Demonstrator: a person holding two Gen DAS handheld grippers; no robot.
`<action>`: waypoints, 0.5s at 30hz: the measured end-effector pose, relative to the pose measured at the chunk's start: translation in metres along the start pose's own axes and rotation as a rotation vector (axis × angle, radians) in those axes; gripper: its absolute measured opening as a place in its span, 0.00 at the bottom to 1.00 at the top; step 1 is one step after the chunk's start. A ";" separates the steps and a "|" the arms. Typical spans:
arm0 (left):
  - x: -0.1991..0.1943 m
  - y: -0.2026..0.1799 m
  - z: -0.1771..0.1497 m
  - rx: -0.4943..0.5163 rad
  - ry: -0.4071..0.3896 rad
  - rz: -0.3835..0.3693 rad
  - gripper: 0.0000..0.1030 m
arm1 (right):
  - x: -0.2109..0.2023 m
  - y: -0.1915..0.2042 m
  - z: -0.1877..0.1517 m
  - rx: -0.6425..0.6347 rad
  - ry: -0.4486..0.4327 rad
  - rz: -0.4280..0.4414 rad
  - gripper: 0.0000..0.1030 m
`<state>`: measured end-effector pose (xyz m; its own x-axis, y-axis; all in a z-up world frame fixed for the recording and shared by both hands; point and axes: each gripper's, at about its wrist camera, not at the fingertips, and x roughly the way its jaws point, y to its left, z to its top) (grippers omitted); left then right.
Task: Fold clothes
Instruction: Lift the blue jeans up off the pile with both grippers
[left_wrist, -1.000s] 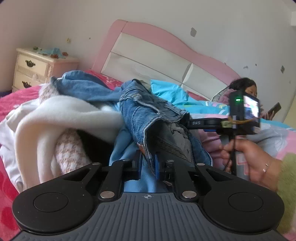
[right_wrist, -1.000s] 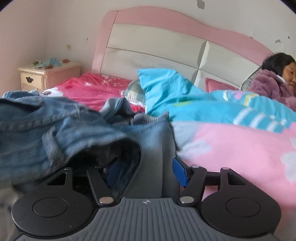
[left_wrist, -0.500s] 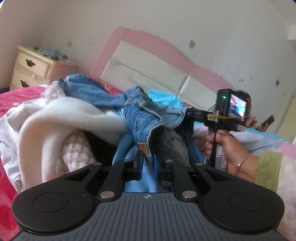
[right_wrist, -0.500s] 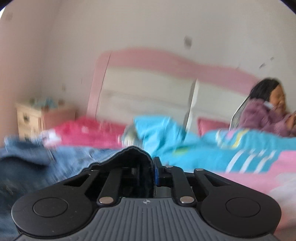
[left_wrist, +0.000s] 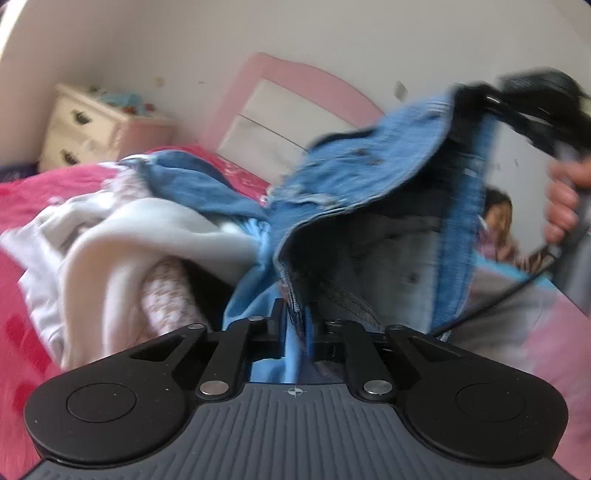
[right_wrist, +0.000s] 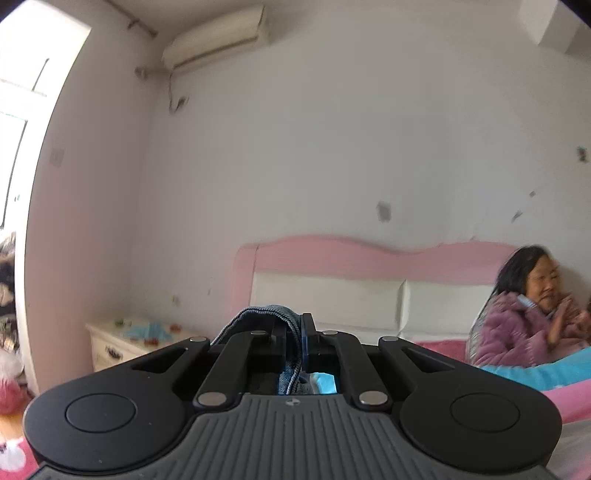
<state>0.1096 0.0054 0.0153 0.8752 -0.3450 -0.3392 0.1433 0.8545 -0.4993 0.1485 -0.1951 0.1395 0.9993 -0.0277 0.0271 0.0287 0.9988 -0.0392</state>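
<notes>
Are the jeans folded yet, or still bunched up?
Not folded. The jeans hang bunched and stretched between the left hand-held gripper and the right hand-held gripper, both shut on the denim, lifted above the clothes pile.

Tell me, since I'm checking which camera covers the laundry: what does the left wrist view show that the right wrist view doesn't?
Only the left wrist view shows the clothes pile on the red bedding, the jeans stretched up between both grippers, and the right gripper with the hand holding it.

Only the right wrist view shows the air conditioner and the window.

Both show the pink headboard, the nightstand, the seated person, and denim pinched in shut jaws; the left gripper grips a lower edge.
</notes>
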 end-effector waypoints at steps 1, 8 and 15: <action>-0.011 0.000 0.002 -0.009 -0.017 -0.001 0.05 | -0.012 -0.003 0.006 0.007 -0.020 -0.009 0.07; -0.115 -0.020 0.044 -0.038 -0.208 -0.078 0.04 | -0.105 -0.033 0.060 0.041 -0.166 -0.044 0.07; -0.232 -0.070 0.079 0.044 -0.448 -0.211 0.04 | -0.206 -0.056 0.133 0.044 -0.351 -0.049 0.07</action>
<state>-0.0672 0.0560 0.1923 0.9362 -0.3194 0.1466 0.3496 0.8030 -0.4826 -0.0624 -0.2396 0.2687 0.9266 -0.0680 0.3699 0.0678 0.9976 0.0135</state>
